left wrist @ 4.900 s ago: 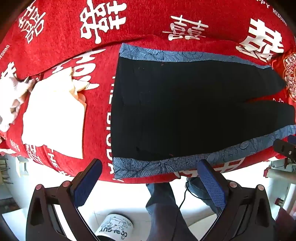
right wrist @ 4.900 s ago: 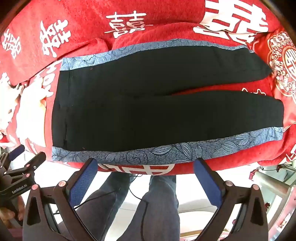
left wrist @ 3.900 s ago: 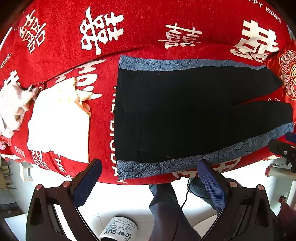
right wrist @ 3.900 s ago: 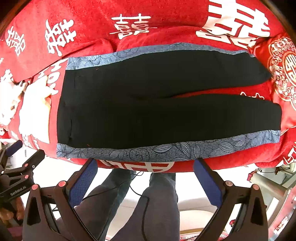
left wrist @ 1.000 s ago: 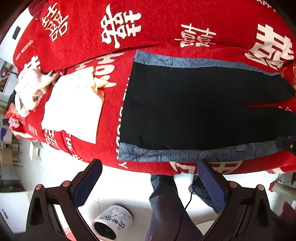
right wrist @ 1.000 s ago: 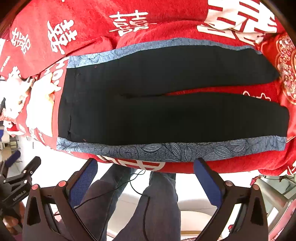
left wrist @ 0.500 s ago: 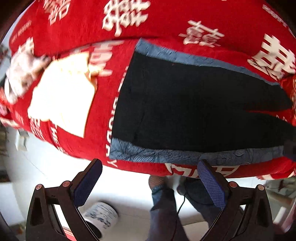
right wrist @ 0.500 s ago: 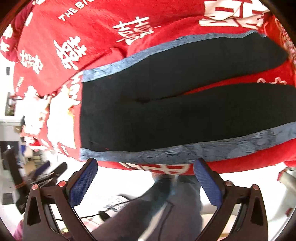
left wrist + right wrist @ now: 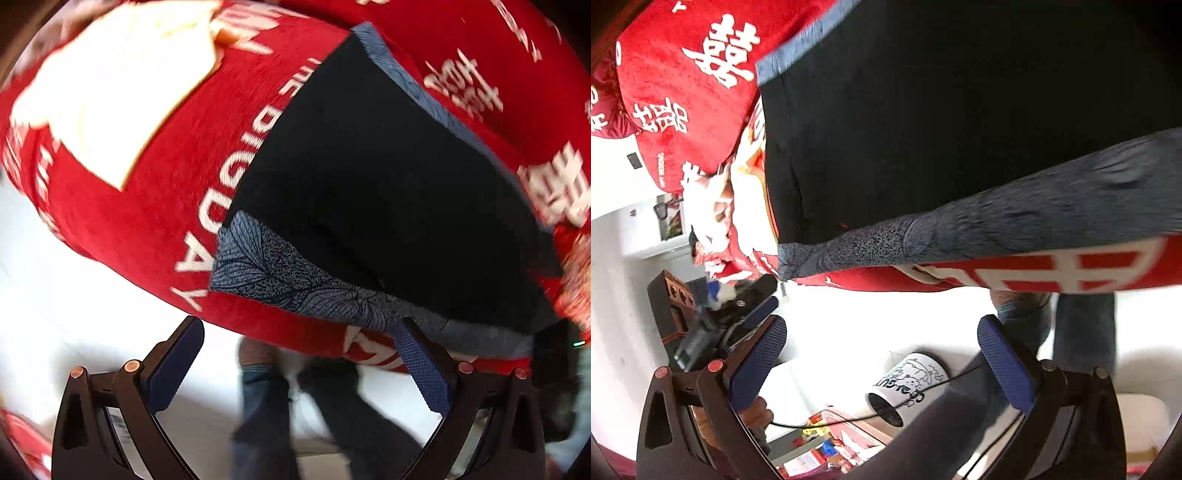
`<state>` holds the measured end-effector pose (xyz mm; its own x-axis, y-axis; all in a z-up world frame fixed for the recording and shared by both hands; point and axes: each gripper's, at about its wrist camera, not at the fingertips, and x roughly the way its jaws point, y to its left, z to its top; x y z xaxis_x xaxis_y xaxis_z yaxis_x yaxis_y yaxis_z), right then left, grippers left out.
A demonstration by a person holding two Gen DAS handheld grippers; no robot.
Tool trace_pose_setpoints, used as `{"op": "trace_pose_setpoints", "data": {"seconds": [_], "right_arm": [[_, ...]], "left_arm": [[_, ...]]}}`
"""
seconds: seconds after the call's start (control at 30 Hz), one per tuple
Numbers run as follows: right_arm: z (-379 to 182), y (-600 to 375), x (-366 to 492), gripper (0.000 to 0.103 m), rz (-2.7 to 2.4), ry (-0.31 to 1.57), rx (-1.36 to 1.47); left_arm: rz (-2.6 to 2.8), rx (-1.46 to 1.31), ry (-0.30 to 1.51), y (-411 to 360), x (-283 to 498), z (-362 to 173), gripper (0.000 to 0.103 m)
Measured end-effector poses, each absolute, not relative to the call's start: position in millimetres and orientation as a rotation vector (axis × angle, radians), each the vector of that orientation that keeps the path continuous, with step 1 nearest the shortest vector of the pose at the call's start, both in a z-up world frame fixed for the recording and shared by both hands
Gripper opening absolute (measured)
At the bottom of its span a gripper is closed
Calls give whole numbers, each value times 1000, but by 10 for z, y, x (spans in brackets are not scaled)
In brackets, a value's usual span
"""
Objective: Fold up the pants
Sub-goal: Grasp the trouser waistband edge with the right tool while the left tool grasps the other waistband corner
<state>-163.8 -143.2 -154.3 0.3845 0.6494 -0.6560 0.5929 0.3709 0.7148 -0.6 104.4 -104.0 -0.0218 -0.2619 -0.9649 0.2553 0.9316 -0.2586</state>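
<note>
- Left claw (image 9: 295, 363): jaws spread wide, nothing between them; blue-padded fingers (image 9: 421, 365) low in the left wrist view, right pad tip just at the near edge of the covered surface, whether it touches cannot be told.
- Right claw (image 9: 882, 363): jaws also wide apart and empty, hanging off the near edge over the floor; not touching cloth.
- Person's legs (image 9: 266, 410) in blue jeans stand on the pale floor (image 9: 74, 302) under the near edge, blurred.
- White printed cup (image 9: 905, 386) lies on its side on the floor between the right claw's fingers in that view; thin black cable runs across it.
- In the right wrist view the left claw shows at left, below the waist corner of the pants.
- Pants (image 9: 369, 192): black, spread flat on the red cover (image 9: 147, 206), waistband to the left, legs running right.
- Grey-blue leaf-print side stripe (image 9: 280, 273) along the near edge of the pants, close to the cover's near edge; second stripe on the far edge.
- Red cover has white lettering and Chinese characters; "DAY" reads just left of the waist corner.
- Cream folded cloth (image 9: 110, 85) lies on the cover left of the pants, apart from them.
- Far left: rumpled white fabric (image 9: 705, 210), blurred.
</note>
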Motion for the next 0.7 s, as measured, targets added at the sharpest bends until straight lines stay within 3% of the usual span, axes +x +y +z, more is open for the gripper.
{"op": "trace_pose_setpoints", "data": {"seconds": [0.17, 0.23, 0.27, 0.3, 0.33, 0.37, 0.5, 0.57, 0.63, 0.7], "right_arm": [[-1856, -1339, -1415, 97, 49, 1164, 1380], [-1957, -1335, -1389, 79, 44, 1135, 1435], [-2014, -1329, -1387, 62, 43, 1135, 1465], [-2097, -1312, -1373, 36, 48, 1135, 1518], [-2152, -1298, -1366, 22, 45, 1139, 1549], [-2167, -1296, -1355, 15, 48, 1136, 1555], [-1825, -1203, -1212, 10, 172, 1097, 1425], [-1678, -1118, -1166, 10, 240, 1099, 1367], [-1607, -1020, -1120, 10, 306, 1113, 1318], [-1589, -1015, -1155, 17, 303, 1131, 1285]], "left_arm": [[-479, -112, 1543, 1088, 48, -1259, 103], [-489, -149, 1560, 1073, 72, -1397, 103], [-489, -162, 1566, 1071, 87, -1437, 103], [-486, -181, 1575, 1061, 102, -1486, 103], [-482, -207, 1587, 1048, 121, -1524, 103], [-482, -228, 1593, 1049, 133, -1542, 103], [-514, -313, 1579, 985, 227, -1486, 103], [-506, -325, 1573, 918, 274, -1517, 82], [-470, -309, 1607, 858, 311, -1613, 51], [-479, -307, 1610, 858, 320, -1645, 33]]}}
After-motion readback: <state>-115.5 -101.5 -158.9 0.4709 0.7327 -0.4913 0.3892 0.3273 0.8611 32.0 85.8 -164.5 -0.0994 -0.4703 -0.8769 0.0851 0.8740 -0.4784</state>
